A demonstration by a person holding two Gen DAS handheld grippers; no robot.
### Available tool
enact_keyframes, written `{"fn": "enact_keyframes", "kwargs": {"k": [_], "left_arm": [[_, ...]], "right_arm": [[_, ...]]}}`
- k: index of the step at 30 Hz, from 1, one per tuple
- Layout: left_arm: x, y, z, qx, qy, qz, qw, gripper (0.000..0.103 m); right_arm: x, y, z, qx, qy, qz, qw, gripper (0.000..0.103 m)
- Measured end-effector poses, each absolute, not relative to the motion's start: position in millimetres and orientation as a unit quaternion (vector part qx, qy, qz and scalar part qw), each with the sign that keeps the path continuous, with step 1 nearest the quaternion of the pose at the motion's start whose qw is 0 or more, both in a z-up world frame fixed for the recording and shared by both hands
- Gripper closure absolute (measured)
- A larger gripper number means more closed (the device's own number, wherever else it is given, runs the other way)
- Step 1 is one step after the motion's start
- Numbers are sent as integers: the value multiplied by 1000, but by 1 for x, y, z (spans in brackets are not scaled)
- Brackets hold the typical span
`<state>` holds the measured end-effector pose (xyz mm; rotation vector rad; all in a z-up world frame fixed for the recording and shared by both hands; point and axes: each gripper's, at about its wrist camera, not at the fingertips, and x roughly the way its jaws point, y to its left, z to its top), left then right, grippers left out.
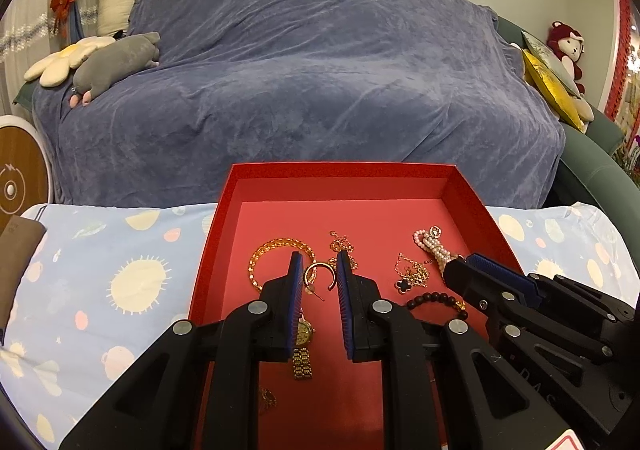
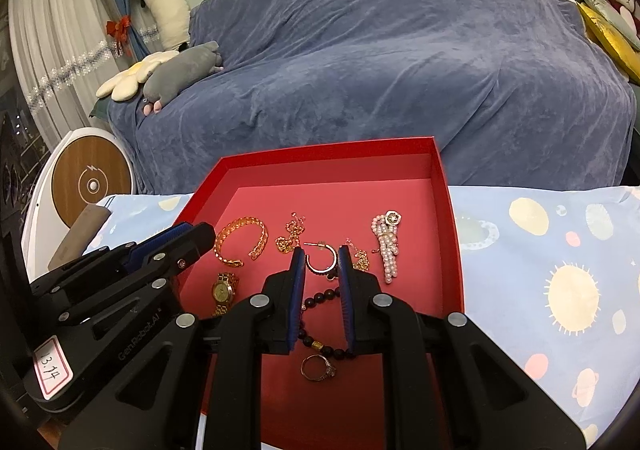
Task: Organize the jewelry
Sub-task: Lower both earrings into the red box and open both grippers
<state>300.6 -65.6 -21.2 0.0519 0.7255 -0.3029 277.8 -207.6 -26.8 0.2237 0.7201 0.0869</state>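
A red tray (image 1: 224, 209) (image 2: 450, 217) on the table holds the jewelry: a gold chain bangle (image 1: 260, 256) (image 2: 236, 238), a gold hoop earring (image 1: 320, 276) (image 2: 320, 260), a gold watch (image 1: 304, 346) (image 2: 222, 292), a thin gold chain (image 1: 340, 244) (image 2: 292, 236), a pearl bracelet (image 1: 432, 246) (image 2: 386, 250), a clover necklace (image 1: 408, 276), a dark bead bracelet (image 1: 438, 300) (image 2: 320, 296) and a ring (image 2: 318, 368). My left gripper (image 1: 319, 260) is open and empty over the hoop earring. My right gripper (image 2: 320, 254) is open and empty, also above the hoop earring.
The table has a light blue patterned cloth (image 1: 100, 270) (image 2: 560, 270). A sofa under a blue throw (image 1: 304, 69) stands behind it, with plush toys at both ends. A round white-and-wood device (image 2: 90, 177) stands at the left.
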Motion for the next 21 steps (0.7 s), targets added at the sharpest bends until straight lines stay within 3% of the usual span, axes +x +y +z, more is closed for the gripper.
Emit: {"fn": "enact_keyframes", "kwargs": {"k": [6,8,10,15,21], "left_arm": [[303,-61,-20,17,352,-141,925,87],[305,-56,-19,8,352,-140,925,85],[308,-51,-18,-1,353,-137,926,73],[307,-48,-17,-4,348,-127,929,58],[306,-53,-19,6,350,-131,928,56]], "right_arm": [[280,-214,-30,132,345,35,929,85],[280,-216,-30,134,342,35,930,77],[279,-218,-30,134,339,31,931,67],[280,-218,-30,134,340,32,930,67],[279,-211,-31,127,343,38,930,67]]}}
